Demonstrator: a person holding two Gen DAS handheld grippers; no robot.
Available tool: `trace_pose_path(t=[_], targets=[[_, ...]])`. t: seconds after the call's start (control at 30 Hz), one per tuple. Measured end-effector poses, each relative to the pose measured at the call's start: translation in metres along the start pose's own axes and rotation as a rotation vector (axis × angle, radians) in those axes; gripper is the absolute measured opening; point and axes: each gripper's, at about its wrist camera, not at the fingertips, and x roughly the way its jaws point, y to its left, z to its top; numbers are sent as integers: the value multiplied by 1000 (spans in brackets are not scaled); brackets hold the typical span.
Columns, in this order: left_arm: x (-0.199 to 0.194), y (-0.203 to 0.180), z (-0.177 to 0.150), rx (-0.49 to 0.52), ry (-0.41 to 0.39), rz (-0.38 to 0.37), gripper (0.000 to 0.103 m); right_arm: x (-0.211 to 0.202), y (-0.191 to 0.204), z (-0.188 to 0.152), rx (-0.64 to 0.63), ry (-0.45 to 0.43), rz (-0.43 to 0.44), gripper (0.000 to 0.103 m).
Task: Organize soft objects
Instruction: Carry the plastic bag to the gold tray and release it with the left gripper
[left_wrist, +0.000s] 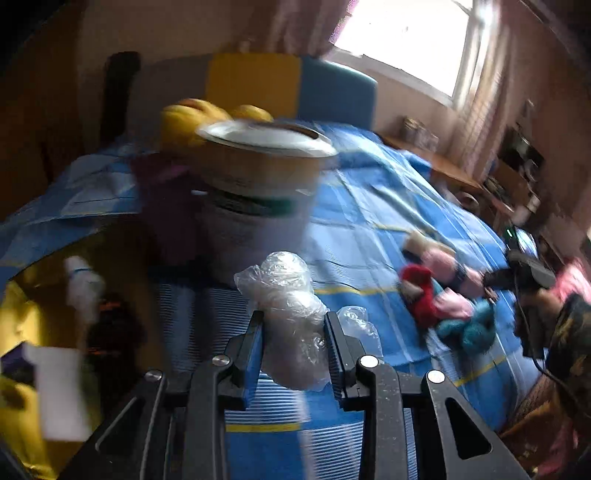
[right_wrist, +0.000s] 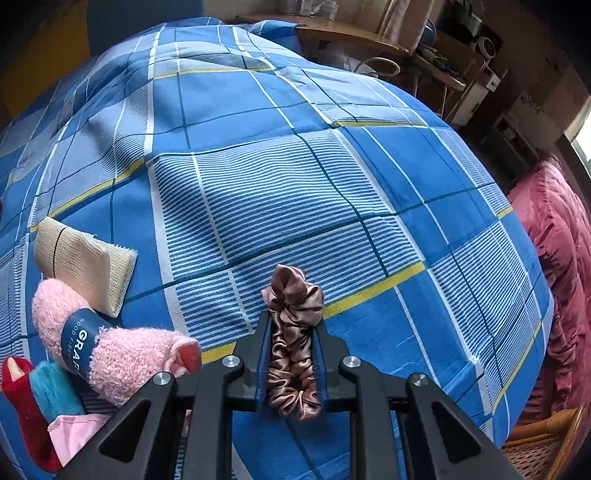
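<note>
Brown satin scrunchie (right_wrist: 293, 343) pinched between the pads of the right gripper (right_wrist: 293, 325), its upper folds bunching out past the fingertips toward 12 o'clock, lower loop hanging back toward the gripper body. Tilted steeply down over the blue checked bedspread (right_wrist: 258, 177). At 9 o'clock of that gripper, a pink fluffy roll with a dark blue band (right_wrist: 110, 350); beyond it at 10 o'clock, a beige bandage roll (right_wrist: 85, 262); red and teal plush pieces (right_wrist: 37, 398) at 8 o'clock.

Crumpled clear plastic bag (left_wrist: 291, 317) clamped between the pads of the left gripper (left_wrist: 295, 325) — bulging up past the fingertips toward 12 o'clock, held off the bedspread. Angled moderately downward. Blurred white bucket with lid (left_wrist: 262, 184) at 12 o'clock, yellow plush (left_wrist: 195, 118) behind it. Pile of pink, red and teal soft things (left_wrist: 443, 295) at 3 o'clock.
</note>
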Motion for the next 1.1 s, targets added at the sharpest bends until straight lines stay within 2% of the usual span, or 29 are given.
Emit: trace_pose_path(t=[0.1,0.3,0.4,0.57,0.67,0.73,0.83,0.9,1.03,1.1], targets=[[-17,37,1,-72,-24,62,32,-1,2,0,-16,-7,-10,18],[-47,136,-12,-270,-20,251,32,-2,9,-1,-59,-23,-46,18],[-66,183,-30,-347,-14,361,32,-2,11,-1,-73,-27,-55,18],[-86,227,-64,-425,11,488,33,-3,13,-3,-84,-31,-65,18],[-87,237,-80,-429,36,535,38,-1,15,-2,-101,-35,-77,17],[-84,242,-87,-442,53,555,46,0,16,-1,-111,-38,-84,17],[-85,239,-90,-454,53,554,55,-1,17,-3,-116,-41,-90,16],[-86,231,-87,-426,37,558,57,-1,17,-3,-116,-41,-90,16],[-91,210,-77,-374,-4,532,71,-2,16,-4,-110,-41,-85,16],[-90,204,-70,-359,-14,510,71,-2,14,-4,-102,-40,-78,16]])
